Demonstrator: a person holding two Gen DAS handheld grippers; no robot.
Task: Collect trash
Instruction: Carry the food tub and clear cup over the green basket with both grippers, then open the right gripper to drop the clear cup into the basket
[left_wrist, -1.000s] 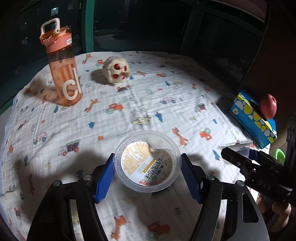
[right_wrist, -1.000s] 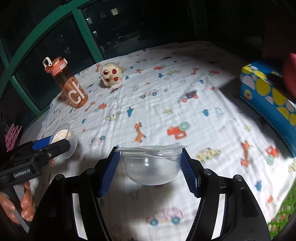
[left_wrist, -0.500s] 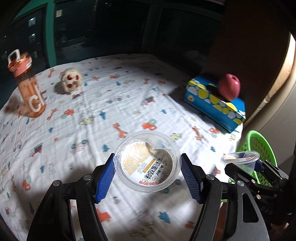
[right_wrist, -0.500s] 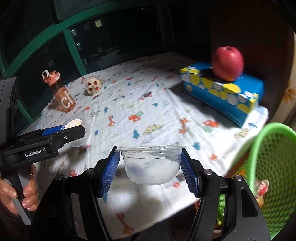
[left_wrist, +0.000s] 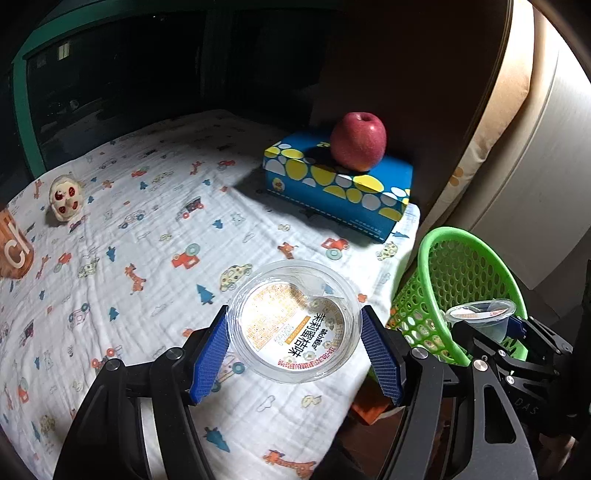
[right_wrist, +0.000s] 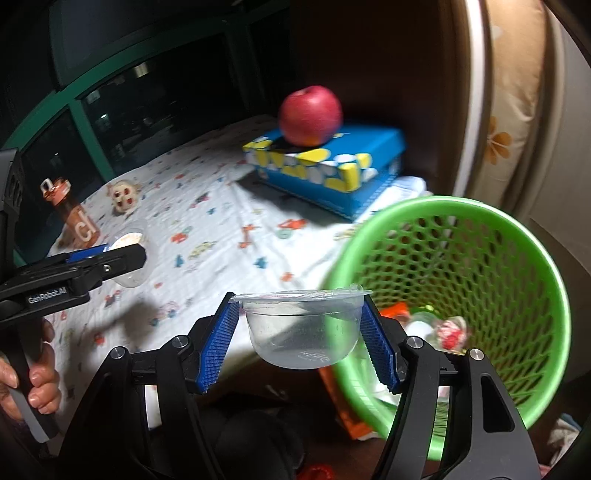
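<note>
Gripping a labelled clear cup (left_wrist: 293, 325) between its blue fingers (left_wrist: 208, 349), the left gripper (left_wrist: 293, 352) holds it above the cartoon-print cloth's (left_wrist: 155, 236) edge. The right gripper (right_wrist: 299, 341) is clamped on an empty clear plastic cup (right_wrist: 304, 326) at the near rim of the green mesh basket (right_wrist: 517, 236), where wrappers lie. An apple (left_wrist: 358, 142) sits on a blue tissue box (left_wrist: 332, 188).

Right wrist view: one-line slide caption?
Right gripper clamps a clear plastic cup at the rim of the green mesh basket; left gripper holds another cup.
</note>
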